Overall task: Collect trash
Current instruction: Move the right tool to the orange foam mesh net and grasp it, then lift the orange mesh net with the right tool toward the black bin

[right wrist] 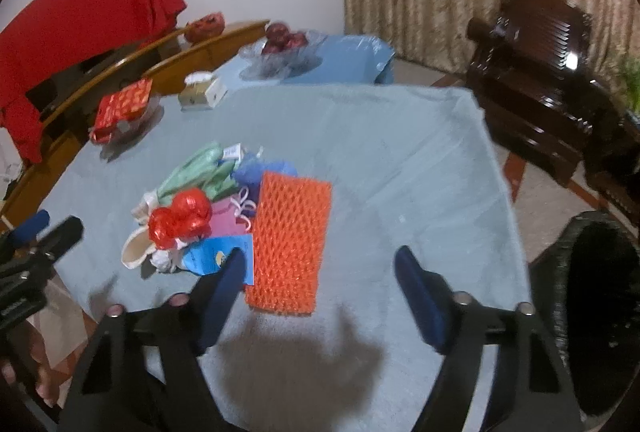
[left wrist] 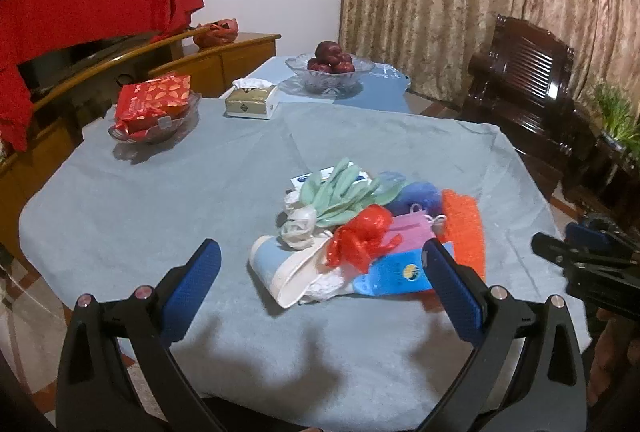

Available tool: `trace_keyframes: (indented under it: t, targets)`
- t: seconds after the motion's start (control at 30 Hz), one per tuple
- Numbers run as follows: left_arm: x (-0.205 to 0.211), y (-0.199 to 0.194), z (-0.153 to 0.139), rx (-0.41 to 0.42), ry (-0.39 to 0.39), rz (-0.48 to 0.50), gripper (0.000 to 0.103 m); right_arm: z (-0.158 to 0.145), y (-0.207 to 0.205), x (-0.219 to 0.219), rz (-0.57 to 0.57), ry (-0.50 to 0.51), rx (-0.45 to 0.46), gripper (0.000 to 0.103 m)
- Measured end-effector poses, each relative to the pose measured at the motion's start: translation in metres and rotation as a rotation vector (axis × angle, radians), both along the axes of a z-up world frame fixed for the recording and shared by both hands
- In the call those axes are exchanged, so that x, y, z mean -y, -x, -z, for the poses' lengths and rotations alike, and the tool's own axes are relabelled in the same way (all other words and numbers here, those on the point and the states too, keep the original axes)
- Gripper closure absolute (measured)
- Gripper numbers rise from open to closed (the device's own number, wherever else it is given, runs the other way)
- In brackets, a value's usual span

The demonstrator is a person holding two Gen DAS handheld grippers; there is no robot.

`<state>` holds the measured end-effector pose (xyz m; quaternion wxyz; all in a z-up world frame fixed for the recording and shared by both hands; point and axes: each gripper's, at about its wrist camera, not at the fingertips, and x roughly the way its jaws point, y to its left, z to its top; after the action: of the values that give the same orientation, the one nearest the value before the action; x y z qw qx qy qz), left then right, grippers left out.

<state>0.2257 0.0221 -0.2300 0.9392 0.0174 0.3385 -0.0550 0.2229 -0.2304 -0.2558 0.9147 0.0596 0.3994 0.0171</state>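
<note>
- Right gripper (right wrist: pixel 320 288) hangs over the near table edge, jaws apart, nothing between the pads; orange foam net (right wrist: pixel 290 240) sits just ahead at 11 o'clock, its near end level with the left pad.
- Net's long axis runs roughly 12-to-6 from this gripper, so closing across it would pinch the short width. Judgement: right hand is the nearer one for it.
- Left gripper (left wrist: pixel 320 280) also spread wide, empty, aimed at the pile's near end; a white-and-blue paper cup (left wrist: pixel 280 272) on its side and a crumpled red plastic bag (left wrist: pixel 360 240) lie between its fingers in view, not touched.
- Trash pile sits mid-table on the blue-grey cloth (left wrist: pixel 140 199): green gloves (left wrist: pixel 344 191), white crumpled wrap (left wrist: pixel 298 228), pink sheet (left wrist: pixel 404 230), blue card (left wrist: pixel 392 278), blue mesh puff (left wrist: pixel 416 195).
- Black bin (right wrist: pixel 600 312) stands off the table at 3 o'clock of the right gripper; inside too dark to read.
- Glass bowl (left wrist: pixel 330 69) at the far end holds dark red apples; glass dish (left wrist: pixel 156 127) at 10 o'clock holds red packets; tissue box (left wrist: pixel 252 101) between them. Not trash, by my reading.
</note>
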Motion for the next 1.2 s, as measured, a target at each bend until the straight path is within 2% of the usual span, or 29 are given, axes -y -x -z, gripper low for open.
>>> trace_keyframes:
  t: [0.13, 0.23, 0.47, 0.5, 0.57, 0.77, 0.87, 1.03, 1.2]
  targets:
    - [-0.001, -0.006, 0.012, -0.002, -0.015, 0.005, 0.005, 0.029, -0.02, -0.002, -0.005, -0.004, -0.023, 0.035]
    - [-0.005, -0.004, 0.017, 0.052, -0.015, -0.005, 0.005, 0.047, -0.029, -0.001, 0.0, -0.037, -0.037, 0.037]
    - [-0.006, -0.019, 0.042, 0.018, -0.016, -0.004, 0.005, 0.073, -0.051, -0.009, -0.022, -0.05, -0.063, 0.038]
    - [-0.006, -0.021, 0.045, 0.016, -0.016, 0.0, 0.005, 0.076, -0.054, -0.008, -0.025, -0.059, -0.067, 0.04]
    - [-0.006, -0.024, 0.047, 0.017, -0.016, 0.007, 0.005, 0.08, -0.058, -0.007, -0.044, -0.08, -0.076, 0.058]
    - [0.003, -0.031, 0.05, 0.013, -0.015, 0.019, 0.005, 0.082, -0.065, -0.004, -0.088, -0.131, -0.085, 0.089]
    - [0.008, -0.035, 0.052, 0.012, -0.013, 0.022, 0.005, 0.075, -0.061, 0.0, -0.081, -0.113, -0.056, 0.093]
    - [0.023, -0.039, 0.055, 0.016, -0.019, 0.035, 0.005, 0.062, -0.052, 0.019, -0.034, -0.07, -0.01, 0.094]
    - [0.037, -0.047, 0.065, 0.006, -0.029, 0.046, 0.008, 0.059, -0.046, 0.041, 0.013, -0.052, -0.003, 0.094]
